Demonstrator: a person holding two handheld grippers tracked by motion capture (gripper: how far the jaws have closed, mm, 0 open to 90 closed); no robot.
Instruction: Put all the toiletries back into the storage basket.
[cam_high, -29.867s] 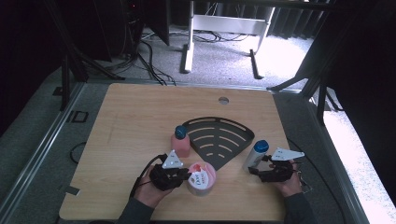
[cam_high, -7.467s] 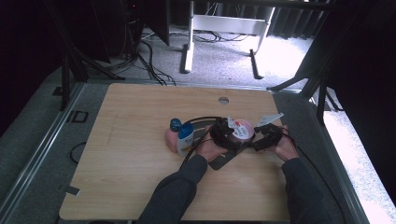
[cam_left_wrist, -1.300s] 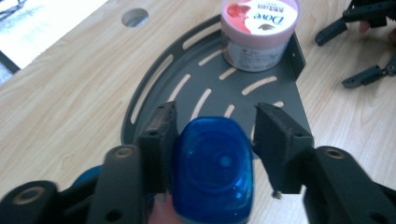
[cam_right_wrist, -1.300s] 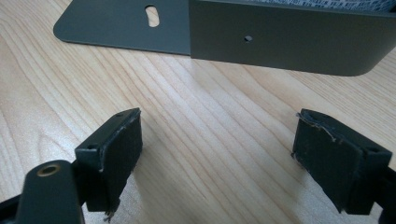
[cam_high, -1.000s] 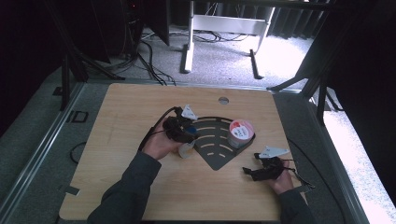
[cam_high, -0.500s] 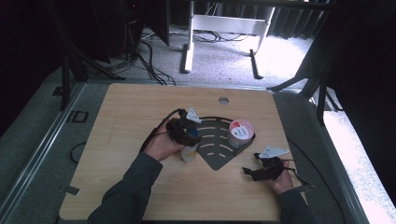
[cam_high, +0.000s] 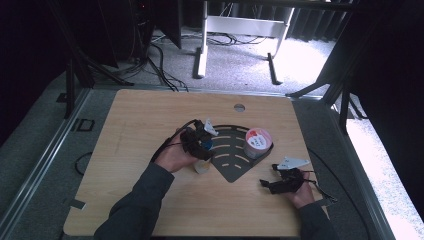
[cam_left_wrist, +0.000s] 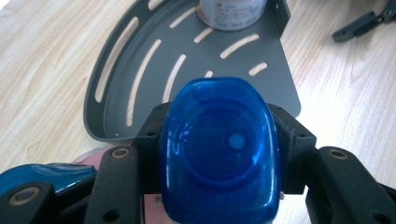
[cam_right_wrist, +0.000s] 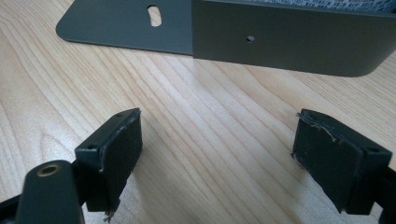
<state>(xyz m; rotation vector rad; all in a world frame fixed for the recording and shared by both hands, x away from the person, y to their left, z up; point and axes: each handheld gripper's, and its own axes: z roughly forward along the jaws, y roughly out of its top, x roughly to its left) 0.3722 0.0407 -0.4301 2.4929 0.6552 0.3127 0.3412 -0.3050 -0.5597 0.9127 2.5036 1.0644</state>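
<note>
At the left edge of the dark grey fan-shaped metal rack (cam_high: 231, 150) stands the pink bottle with the shiny blue plastic cap (cam_left_wrist: 219, 154). In the left gripper view the blue cap sits right between the two black jaws of the left gripper (cam_left_wrist: 219, 135). The jaws have just been opening, with the cap between them. The pads (cam_left_wrist: 154, 126) are very close to the cap on both sides, but I cannot tell if they press on it. In the high view the left gripper (cam_high: 199, 141) is over the bottle, and the bottle's pale bottom (cam_high: 202, 166) shows below the hand. The bottle looks tipped over a bit there.

The rack lies flat on the light wooden table (cam_high: 150, 120). It has long thin slots cut in it and a low wall at one side. A round white tub with a red and white lid (cam_high: 258, 142) stands inside the rack, near that wall, well apart from the bottle.

The right gripper (cam_high: 274, 185) rests low on the table, near the rack's pointed end. In the right gripper view its jaws stand wide apart, with just bare wood between them (cam_right_wrist: 215, 149). The rack's grey wall (cam_right_wrist: 289, 42) is just ahead of them.

A small round hole (cam_high: 239, 107) is in the table near the far edge.
</note>
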